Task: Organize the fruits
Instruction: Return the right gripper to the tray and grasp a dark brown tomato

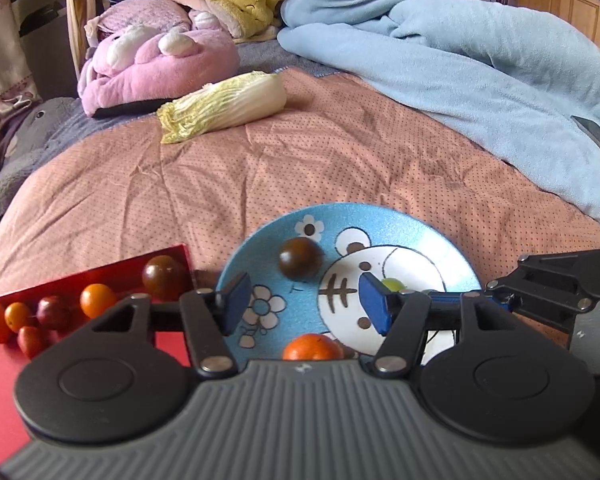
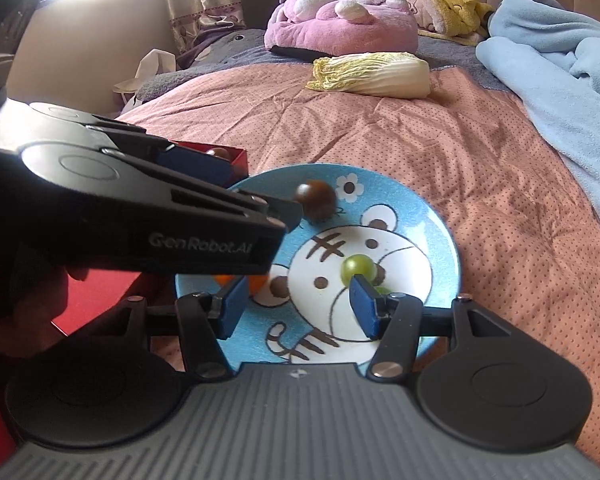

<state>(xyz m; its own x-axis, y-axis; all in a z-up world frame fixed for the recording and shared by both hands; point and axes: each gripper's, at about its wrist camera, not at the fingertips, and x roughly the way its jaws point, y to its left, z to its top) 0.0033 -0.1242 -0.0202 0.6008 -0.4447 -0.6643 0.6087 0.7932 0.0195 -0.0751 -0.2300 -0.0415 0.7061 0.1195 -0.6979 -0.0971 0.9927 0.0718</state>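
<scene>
Left gripper [image 1: 304, 304]: jaws held apart, nothing gripped, poised over the plate.
Right gripper [image 2: 298, 306]: jaws held apart, nothing gripped.
Plate [image 1: 428, 240]: blue, set on the pink bedspread [image 1: 260, 168].
Dark fruit [image 1: 300, 258]: lying at the plate's 11 o'clock.
Green fruit [image 2: 358, 268]: near centre, beside the right gripper's finger.
Orange fruit [image 1: 312, 348]: at 6 o'clock in the left view.
Red tray [image 1: 172, 254]: at the plate's 9 o'clock, small fruits inside.

The plate [image 1: 432, 236] looks glazed, with a finely speckled blue sheen. The dark tomato [image 1: 300, 258] on it has glossy, smooth skin. The red tray [image 1: 168, 344] seems shiny plastic. The bed's dotted quilt [image 1: 260, 168] is matt, creased cloth; the blue blanket [image 1: 480, 48] is soft fleece.
</scene>
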